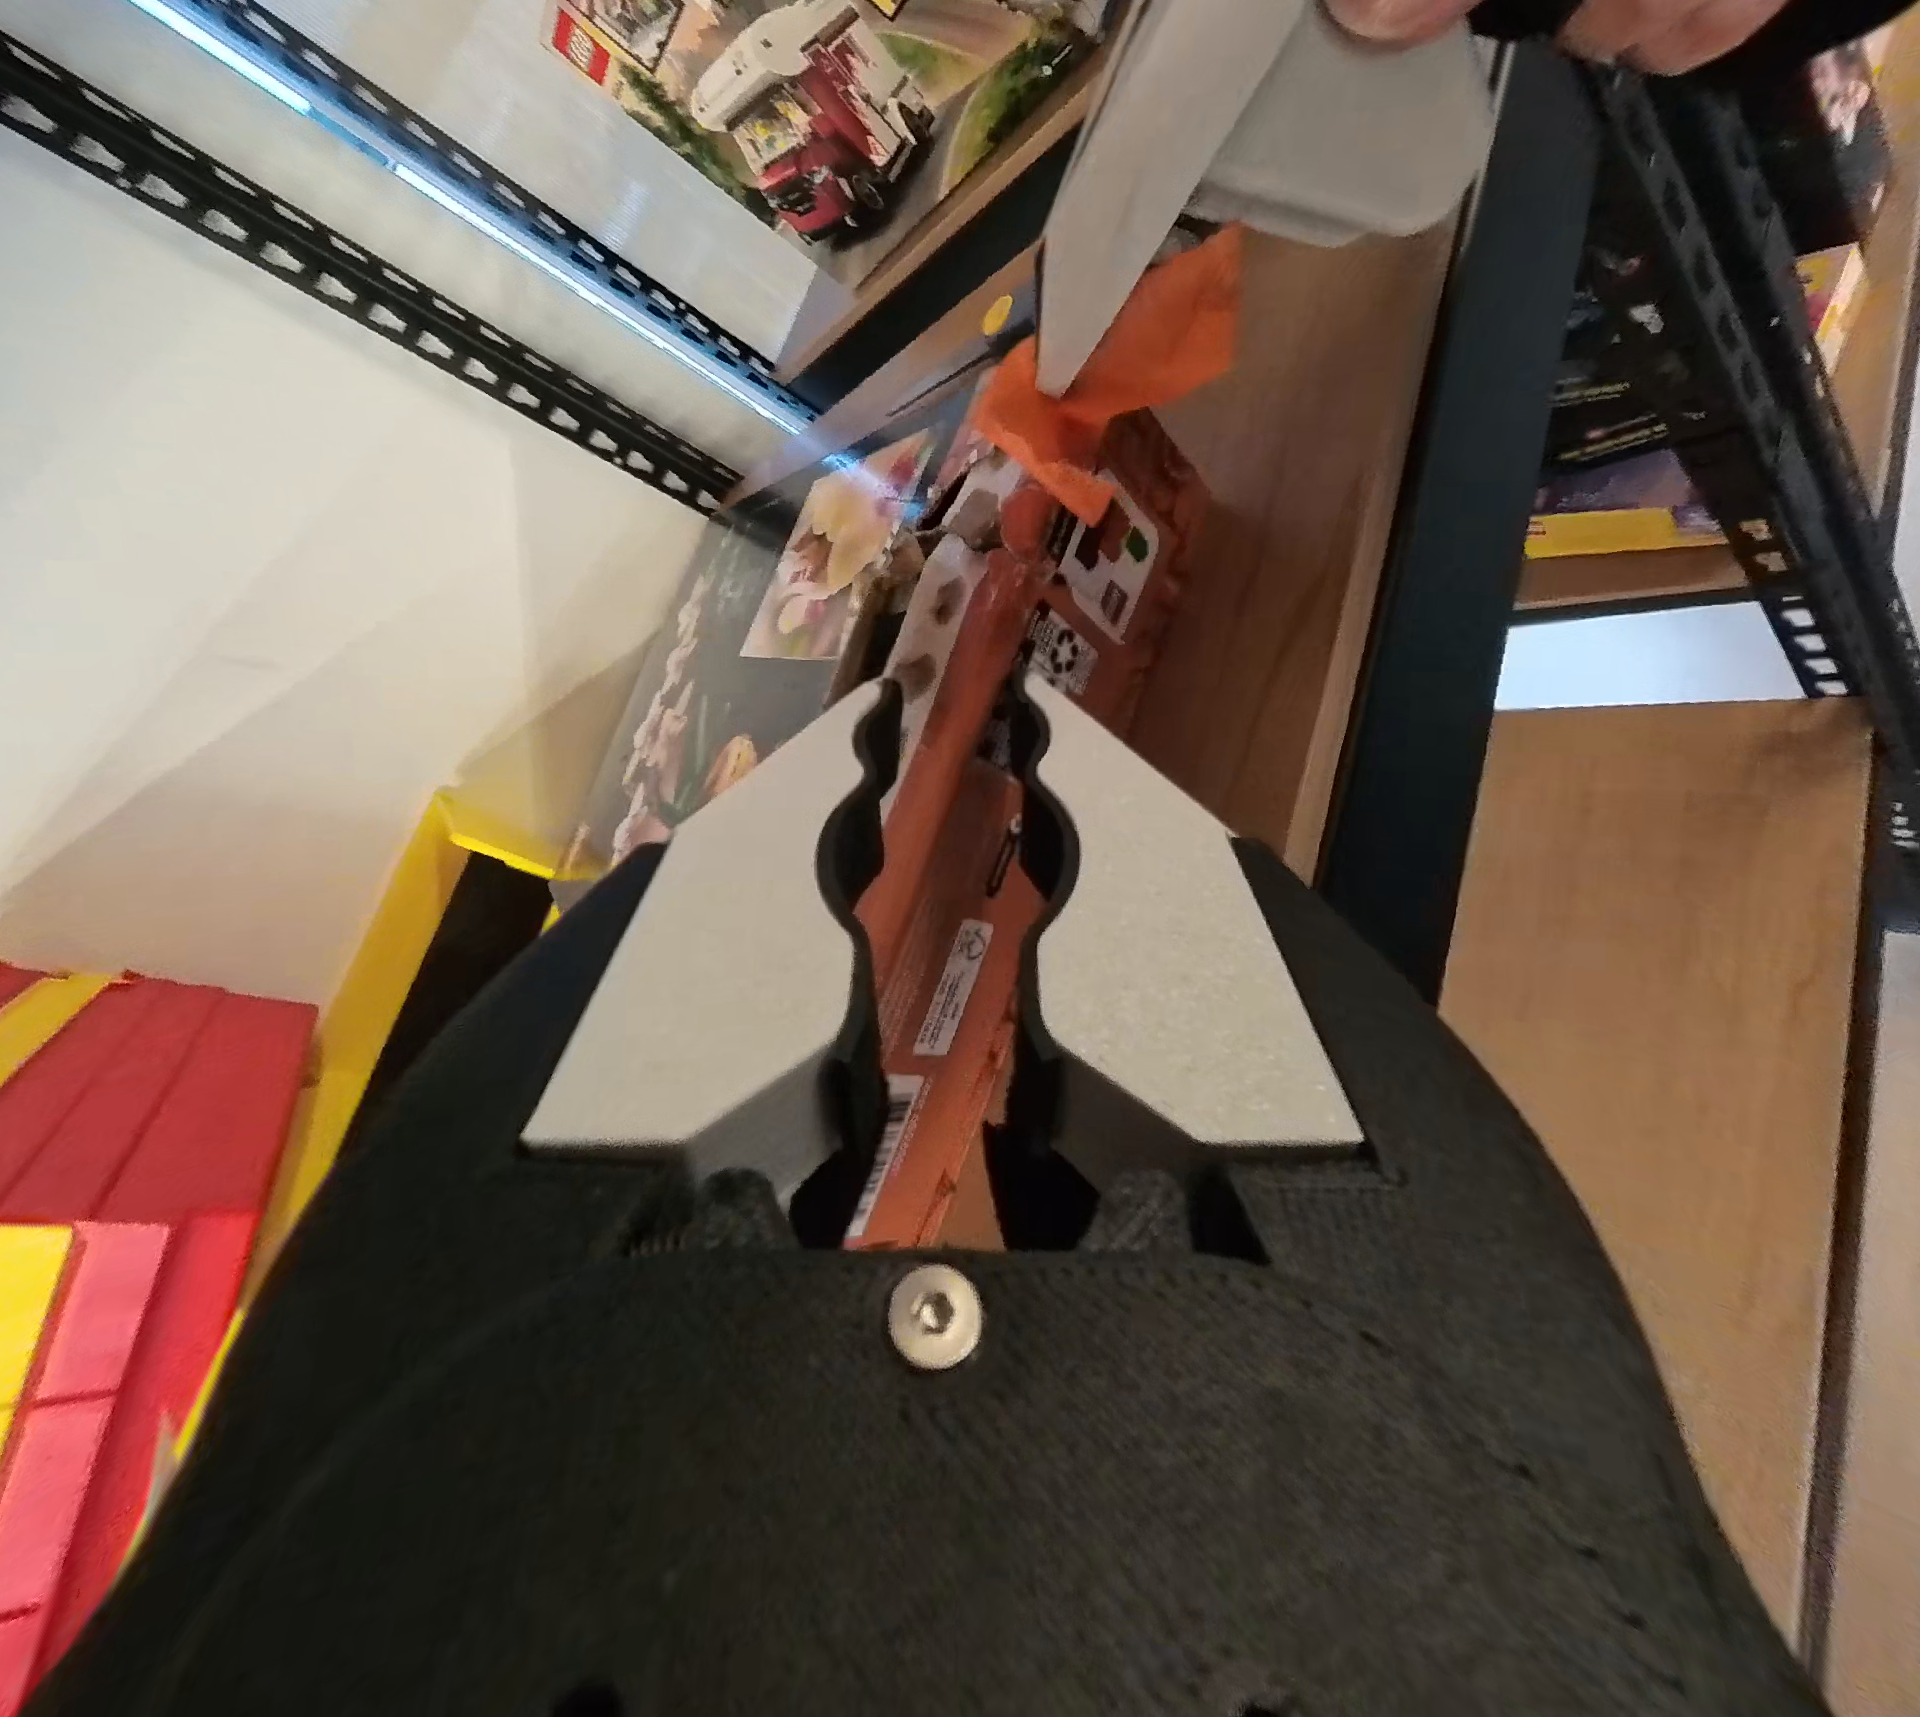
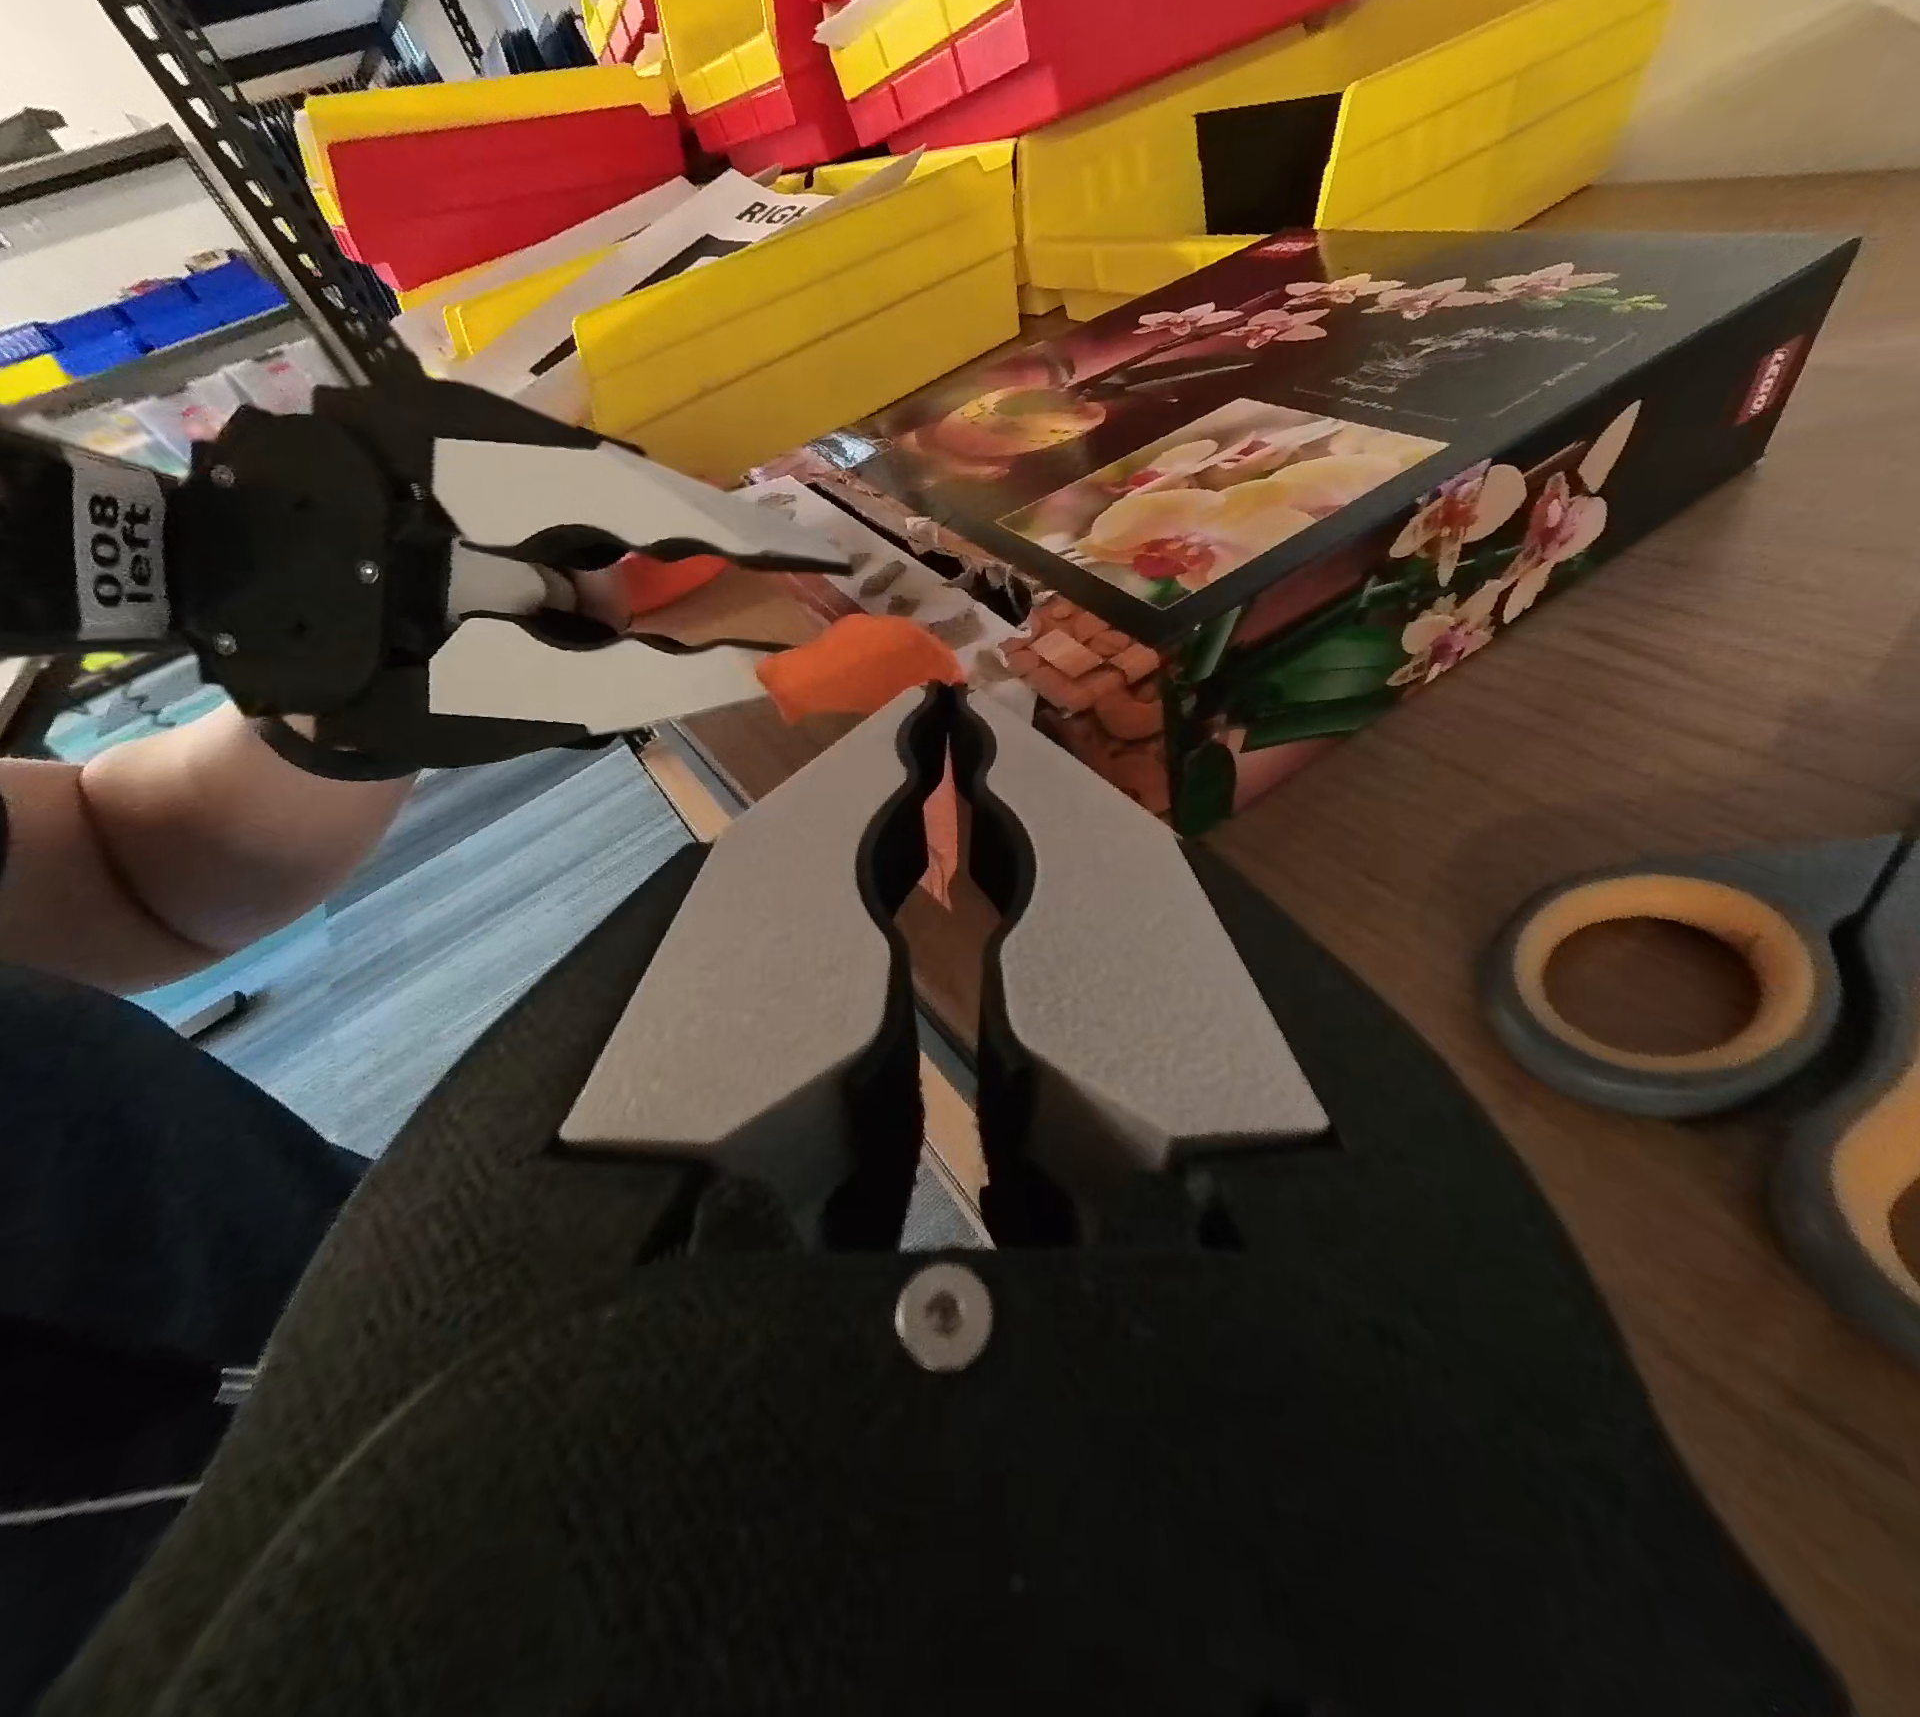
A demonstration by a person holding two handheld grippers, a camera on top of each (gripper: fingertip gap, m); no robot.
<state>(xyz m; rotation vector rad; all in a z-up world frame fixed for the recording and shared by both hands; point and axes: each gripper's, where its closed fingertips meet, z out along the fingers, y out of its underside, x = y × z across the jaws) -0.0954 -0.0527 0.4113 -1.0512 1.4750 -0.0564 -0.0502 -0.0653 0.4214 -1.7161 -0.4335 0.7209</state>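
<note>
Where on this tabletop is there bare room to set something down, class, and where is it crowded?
Bare wood lies between the flower-printed box and the scissors, and beyond the box's far end toward the wall. The back is crowded with yellow and red bins. Both grippers' fingers crowd the box's torn end.

Left wrist view: rolled sideways, very close, looking along its own fingers at the box flap; shelving behind. Right wrist view: low over the table, facing the flower-printed box and bins, near. Both views share the orange tape and the box's open end.
</note>
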